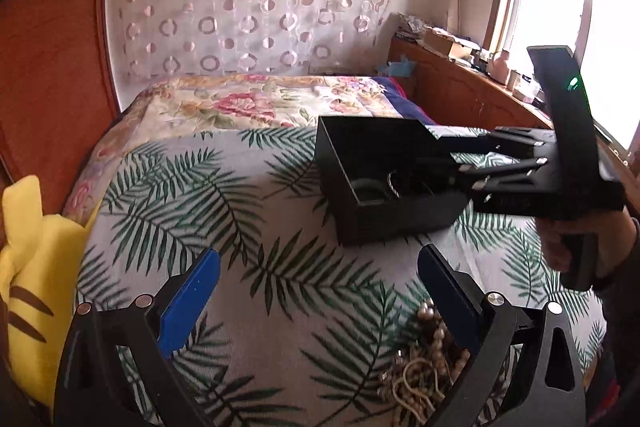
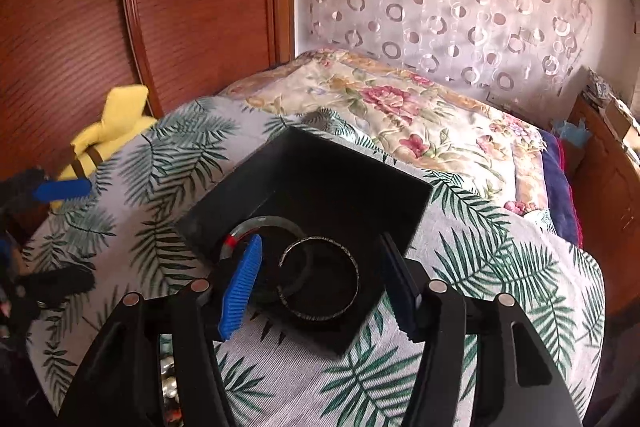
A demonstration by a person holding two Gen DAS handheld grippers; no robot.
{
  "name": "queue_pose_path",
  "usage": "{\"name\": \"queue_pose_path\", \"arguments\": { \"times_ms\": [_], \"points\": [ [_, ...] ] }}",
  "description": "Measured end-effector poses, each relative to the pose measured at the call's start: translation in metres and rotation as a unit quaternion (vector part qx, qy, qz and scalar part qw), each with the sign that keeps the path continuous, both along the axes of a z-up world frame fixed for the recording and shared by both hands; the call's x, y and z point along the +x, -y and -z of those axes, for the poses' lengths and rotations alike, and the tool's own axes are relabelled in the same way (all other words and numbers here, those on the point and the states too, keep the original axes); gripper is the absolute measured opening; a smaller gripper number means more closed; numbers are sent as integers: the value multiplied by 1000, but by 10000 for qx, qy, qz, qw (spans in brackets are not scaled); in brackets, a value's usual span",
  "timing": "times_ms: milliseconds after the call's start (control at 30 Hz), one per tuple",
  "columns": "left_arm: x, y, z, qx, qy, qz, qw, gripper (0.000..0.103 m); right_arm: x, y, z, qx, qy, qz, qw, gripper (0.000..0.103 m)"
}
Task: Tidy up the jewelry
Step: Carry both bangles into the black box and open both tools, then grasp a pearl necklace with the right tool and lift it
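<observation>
A black open box (image 2: 344, 187) sits on the palm-leaf cloth; it also shows in the left wrist view (image 1: 384, 211). Inside lie a dark open bangle (image 2: 320, 279) and a green bangle with a red mark (image 2: 264, 223). My right gripper (image 2: 316, 283) is open and empty, its blue fingers over the box's near edge, either side of the dark bangle. My left gripper (image 1: 320, 291) is open and empty above the cloth. A pile of beaded necklaces (image 1: 424, 355) lies just inside its right finger, partly hidden by it.
A yellow plush toy (image 1: 28, 267) lies at the bed's left edge by the wooden headboard (image 2: 180, 7). A floral quilt (image 1: 256, 103) covers the far bed. A wooden sideboard (image 1: 460, 87) with clutter runs under the window at right.
</observation>
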State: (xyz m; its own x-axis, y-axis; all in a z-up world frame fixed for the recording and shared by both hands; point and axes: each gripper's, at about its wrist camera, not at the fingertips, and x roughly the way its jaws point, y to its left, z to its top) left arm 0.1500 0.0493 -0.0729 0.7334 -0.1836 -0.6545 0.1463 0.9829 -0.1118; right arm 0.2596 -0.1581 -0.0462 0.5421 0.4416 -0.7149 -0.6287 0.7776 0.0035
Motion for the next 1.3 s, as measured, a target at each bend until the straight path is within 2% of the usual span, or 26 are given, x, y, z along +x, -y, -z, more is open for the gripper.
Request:
{"name": "queue_pose_path", "arguments": {
  "times_ms": [267,400,467,567,867,1300],
  "points": [
    [-33,-3,20,-123,-301,51,9995,95,-71,30,-6,233,74,-153,9996,62],
    [-46,-3,30,-238,-442,83,9987,95,-99,39,3,369,-158,-299,9987,60],
    [-49,-2,34,-194,-466,61,9987,95,-108,38,10,380,-286,-396,9981,48],
    [-53,2,37,-164,-516,90,9985,95,-120,30,19,344,-369,-537,9973,40],
    [-63,-1,36,-137,-477,35,9988,95,-124,-1,23,365,-551,-825,9944,29],
    [-74,-6,31,-107,-387,-46,9992,95,-98,-14,39,146,-902,-531,9944,27]
  ]
}}
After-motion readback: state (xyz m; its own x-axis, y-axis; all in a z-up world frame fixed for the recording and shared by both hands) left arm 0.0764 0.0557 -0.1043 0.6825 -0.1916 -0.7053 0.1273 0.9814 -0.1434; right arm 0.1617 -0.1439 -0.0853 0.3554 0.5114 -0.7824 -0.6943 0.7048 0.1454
